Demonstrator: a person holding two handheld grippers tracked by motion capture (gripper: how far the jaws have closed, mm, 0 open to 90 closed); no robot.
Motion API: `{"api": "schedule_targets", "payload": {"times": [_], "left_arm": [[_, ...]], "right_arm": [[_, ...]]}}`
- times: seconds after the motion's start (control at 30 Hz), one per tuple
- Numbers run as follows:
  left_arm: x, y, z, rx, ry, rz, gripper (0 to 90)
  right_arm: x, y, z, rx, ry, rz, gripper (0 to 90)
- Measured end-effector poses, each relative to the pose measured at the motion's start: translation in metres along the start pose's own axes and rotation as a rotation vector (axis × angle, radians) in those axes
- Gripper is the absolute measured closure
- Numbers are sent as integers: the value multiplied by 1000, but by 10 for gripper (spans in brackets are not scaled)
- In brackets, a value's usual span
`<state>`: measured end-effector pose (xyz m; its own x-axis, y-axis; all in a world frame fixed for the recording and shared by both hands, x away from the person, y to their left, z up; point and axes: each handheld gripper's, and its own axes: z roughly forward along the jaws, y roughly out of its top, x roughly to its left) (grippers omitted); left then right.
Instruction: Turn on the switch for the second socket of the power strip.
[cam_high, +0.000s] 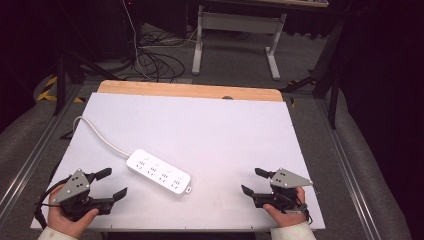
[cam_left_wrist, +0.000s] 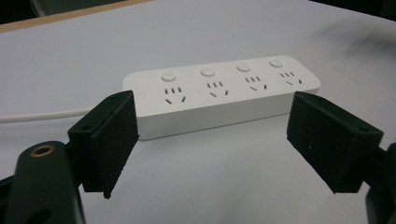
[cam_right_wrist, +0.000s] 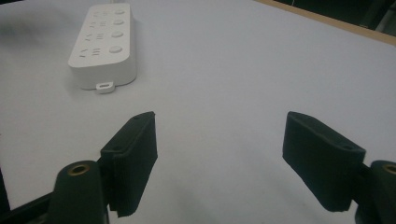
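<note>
From above, a white power strip (cam_high: 158, 172) lies on the pale worktop (cam_high: 225, 130), a little left of the middle and towards the person's side. Its long axis runs slantwise, from the far left down to the near right, and its white cable (cam_high: 97, 132) trails off from the far-left end towards the left edge. The left gripper (cam_high: 111, 184) sits at the near left corner, held in a hand, with its jaws spread wide and nothing between them; it points right, towards the strip, which lies just beside it and slightly farther up the worktop. The right gripper (cam_high: 252, 181) is at the near right, also spread wide and empty, pointing left, and well apart from the strip's near end. So the left one looks clearly the nearer.

From the left gripper view, the strip (cam_left_wrist: 219, 95) lies broadside across the picture, just beyond the two open jaws. Its four sets of sockets and four round buttons face up, and the cable (cam_left_wrist: 42, 115) leaves at the left. The long side faces this gripper, so I judge that a short push forward would bring the jaws to it.

From the right gripper view, the strip (cam_right_wrist: 103, 44) sits up at the far left, seen end-on, with a small tab (cam_right_wrist: 104, 87) at its near end. The open jaws point at bare worktop (cam_right_wrist: 261, 70) to the right of it.
</note>
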<state>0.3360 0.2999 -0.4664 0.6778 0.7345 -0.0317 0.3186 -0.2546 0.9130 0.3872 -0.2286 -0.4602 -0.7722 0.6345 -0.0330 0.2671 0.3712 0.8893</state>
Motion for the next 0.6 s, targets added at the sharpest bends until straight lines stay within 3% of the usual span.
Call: {"api": "schedule_targets", "payload": {"times": [0.6], "left_arm": [[-1, 1, -2, 3, 8, 18, 177]], "right_arm": [[1, 0, -2, -17, -4, -5, 286]]}}
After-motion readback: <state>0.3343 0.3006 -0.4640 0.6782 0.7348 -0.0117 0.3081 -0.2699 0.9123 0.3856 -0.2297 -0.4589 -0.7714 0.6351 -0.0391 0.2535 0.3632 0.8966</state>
